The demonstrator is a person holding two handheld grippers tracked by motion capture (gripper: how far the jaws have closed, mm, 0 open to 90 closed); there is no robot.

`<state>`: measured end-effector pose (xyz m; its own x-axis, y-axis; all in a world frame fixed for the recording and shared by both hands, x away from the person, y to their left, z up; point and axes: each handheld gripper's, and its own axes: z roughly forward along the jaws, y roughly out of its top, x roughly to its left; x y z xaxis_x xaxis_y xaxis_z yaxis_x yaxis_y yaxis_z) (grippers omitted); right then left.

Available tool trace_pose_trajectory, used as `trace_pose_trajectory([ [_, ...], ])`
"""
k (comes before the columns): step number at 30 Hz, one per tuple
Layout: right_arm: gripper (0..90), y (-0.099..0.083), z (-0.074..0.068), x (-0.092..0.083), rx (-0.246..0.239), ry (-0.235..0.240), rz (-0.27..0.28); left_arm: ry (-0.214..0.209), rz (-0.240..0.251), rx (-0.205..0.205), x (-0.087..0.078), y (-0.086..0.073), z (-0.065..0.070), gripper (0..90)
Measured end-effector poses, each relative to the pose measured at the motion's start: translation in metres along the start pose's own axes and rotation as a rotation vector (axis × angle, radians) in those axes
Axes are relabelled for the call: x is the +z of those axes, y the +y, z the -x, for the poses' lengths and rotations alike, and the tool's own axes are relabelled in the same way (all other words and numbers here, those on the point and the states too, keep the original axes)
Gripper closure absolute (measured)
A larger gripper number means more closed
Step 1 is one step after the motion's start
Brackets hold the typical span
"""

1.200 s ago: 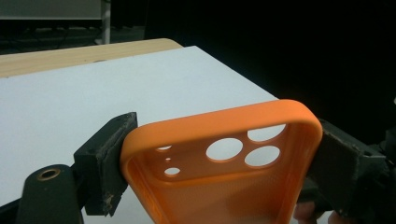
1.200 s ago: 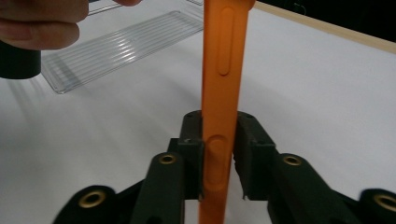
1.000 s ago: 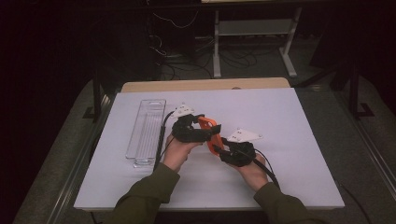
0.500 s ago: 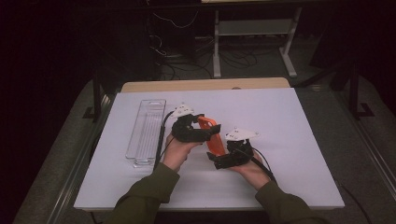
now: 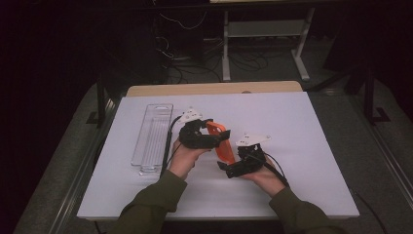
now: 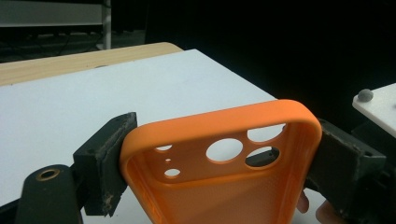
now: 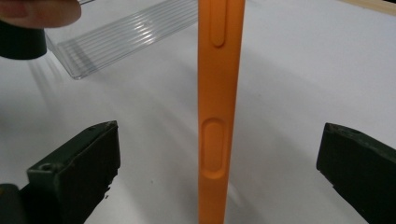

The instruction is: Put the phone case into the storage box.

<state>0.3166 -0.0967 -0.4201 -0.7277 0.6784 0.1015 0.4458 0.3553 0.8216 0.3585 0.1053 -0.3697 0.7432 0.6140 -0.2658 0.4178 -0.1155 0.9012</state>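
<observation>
A: Case status?
B: Orange phone case, w/ left hand-held gripper clamping it by both long edges, above the surface.
A: Right hand-held gripper?
B: Jaws just been opening, now gaping wide; case standing edge-on btwn them, touching neither.

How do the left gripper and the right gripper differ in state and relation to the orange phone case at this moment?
The left gripper is shut on the orange phone case, its pads pressing the case's two long edges. The right gripper is open: its jaws have just been opening and stand wide apart, the case's edge between them untouched. In the high view the left gripper sits farther from the person, the right nearer. Both have black jaws and are hand-held.
</observation>
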Motion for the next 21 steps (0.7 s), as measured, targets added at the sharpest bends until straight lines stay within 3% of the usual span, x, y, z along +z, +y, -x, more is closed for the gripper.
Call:
trace_pose_trajectory([
  [12,0.0,-0.007,0.007,-0.012,-0.002,0.019,-0.015,-0.005,0.0,0.014,-0.002,0.002,0.001,15.4],
  [21,0.0,-0.022,0.024,-0.032,0.029,-0.01,-0.005,-0.015,0.006,0.009,-0.002,0.003,0.002,15.4],
])
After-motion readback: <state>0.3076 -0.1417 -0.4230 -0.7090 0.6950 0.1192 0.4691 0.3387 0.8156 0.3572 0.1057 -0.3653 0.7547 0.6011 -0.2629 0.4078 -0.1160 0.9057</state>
